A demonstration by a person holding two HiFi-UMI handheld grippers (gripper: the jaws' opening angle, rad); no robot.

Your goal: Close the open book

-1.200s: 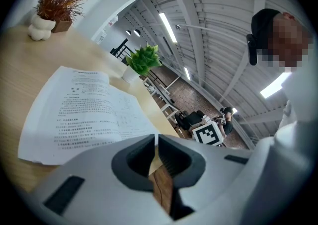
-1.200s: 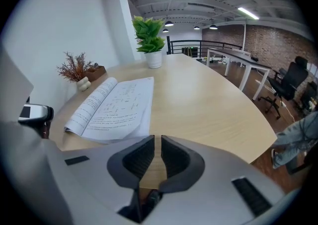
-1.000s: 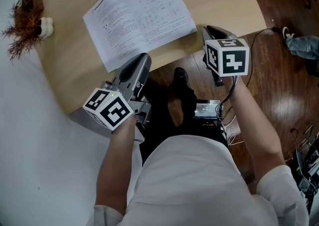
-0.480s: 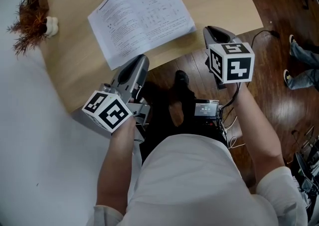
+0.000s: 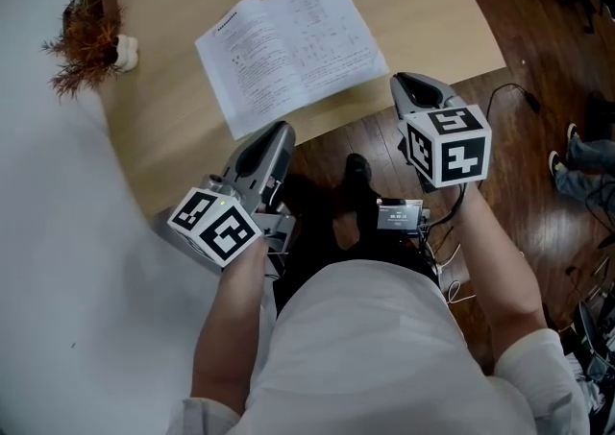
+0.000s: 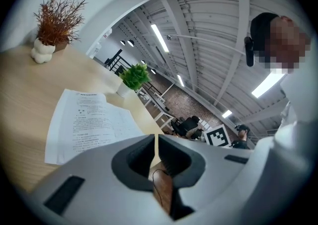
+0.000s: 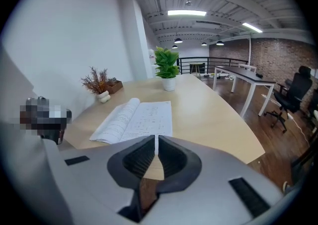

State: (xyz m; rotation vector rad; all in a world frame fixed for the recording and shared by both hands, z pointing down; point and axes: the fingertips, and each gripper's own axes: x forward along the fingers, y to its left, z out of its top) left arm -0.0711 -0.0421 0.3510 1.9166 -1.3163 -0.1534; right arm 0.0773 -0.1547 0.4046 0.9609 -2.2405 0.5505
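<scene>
Two grippers hang off the desk's [image 5: 432, 11] near edge, each with jaws pinched nearly together on nothing. A dried sprig [image 5: 85, 35] sits at the left edge. The left gripper [image 5: 272, 137] is below the left page. The open book [image 5: 293, 49] lies flat along that edge, spine pointing away. The right gripper [image 5: 414, 87], by the right page's corner, looks equally near. Dark plank floor [image 5: 538, 126] lies beyond.
</scene>
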